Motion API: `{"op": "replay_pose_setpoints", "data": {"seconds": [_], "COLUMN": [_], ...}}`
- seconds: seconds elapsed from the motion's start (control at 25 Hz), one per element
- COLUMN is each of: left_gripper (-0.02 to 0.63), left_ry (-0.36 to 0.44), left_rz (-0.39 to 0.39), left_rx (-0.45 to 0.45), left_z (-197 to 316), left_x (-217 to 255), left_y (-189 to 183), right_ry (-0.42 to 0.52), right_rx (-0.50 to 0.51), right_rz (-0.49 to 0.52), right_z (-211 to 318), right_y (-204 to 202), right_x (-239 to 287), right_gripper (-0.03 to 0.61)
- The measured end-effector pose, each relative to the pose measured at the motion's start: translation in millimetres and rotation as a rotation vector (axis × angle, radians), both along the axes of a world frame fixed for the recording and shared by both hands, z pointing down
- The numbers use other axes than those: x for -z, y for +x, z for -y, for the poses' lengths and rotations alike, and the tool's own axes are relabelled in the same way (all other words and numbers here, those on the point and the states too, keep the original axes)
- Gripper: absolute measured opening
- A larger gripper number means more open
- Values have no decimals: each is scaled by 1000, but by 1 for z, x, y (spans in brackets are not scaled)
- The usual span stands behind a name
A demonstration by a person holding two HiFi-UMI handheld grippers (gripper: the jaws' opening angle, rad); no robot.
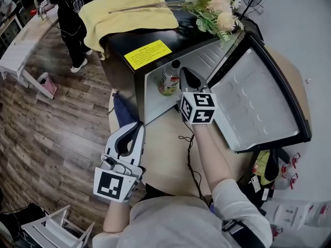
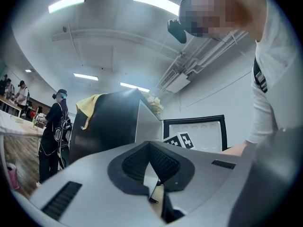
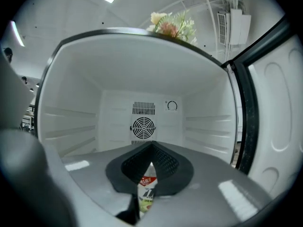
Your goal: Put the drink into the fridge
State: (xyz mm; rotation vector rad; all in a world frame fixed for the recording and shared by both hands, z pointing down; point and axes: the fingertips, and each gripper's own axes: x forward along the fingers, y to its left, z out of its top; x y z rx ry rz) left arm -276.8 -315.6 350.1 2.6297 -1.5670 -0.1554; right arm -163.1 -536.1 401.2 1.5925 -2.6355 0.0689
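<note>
Far left, on the wooden floor (image 1: 46, 123): a person in black (image 1: 70, 19), standing well apart from the fridge.

Holds the left hand-held gripper (image 1: 138, 128) low at the near left edge of the tan surface (image 1: 165, 164), pointing toward the fridge, jaws pressed together with nothing between them.

Further right, on that surface: a black fridge (image 1: 120, 74), standing wide open. On its top: 1 yellow cloth (image 1: 124, 14) draped at the left, 1 yellow label (image 1: 147, 54) near the front edge, and flowers (image 1: 214, 6) lying at the right.

Inside, on the white floor of the compartment close to the opening: the drink (image 1: 168, 80), 1 bottle, upright, dark cap up, red-and-green label.

Just right of it, reaching into the compartment: the right hand-held gripper (image 1: 185, 72), jaws closed tip to tip and gripping nothing, the bottle showing past them through the gap below the pads. Cannot tell whether the closed tips touch the bottle.

On the back wall: a round fan grille (image 3: 143, 126).

Far right: the open door (image 1: 258, 102), white liner facing up.
</note>
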Motion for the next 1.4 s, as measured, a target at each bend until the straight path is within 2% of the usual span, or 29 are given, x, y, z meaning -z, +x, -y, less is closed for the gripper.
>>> {"op": "replay_pose_setpoints", "data": {"seconds": [0.24,0.76,1.4], "left_gripper": [9,9,9], "left_ry": [92,135,185], "left_rz": [17,3,7], "left_rx": [-4,5,28], "left_z": [-7,-33,-68], "left_x": [20,43,68], "left_y": [17,64,114], "right_ry": [21,60,148], "right_rx": [23,51,27], "right_rz": [30,87,107], "right_z": [-44,-140,-229], "right_y": [25,86,162], "right_x": [15,54,97], "right_gripper": [11,11,11]}}
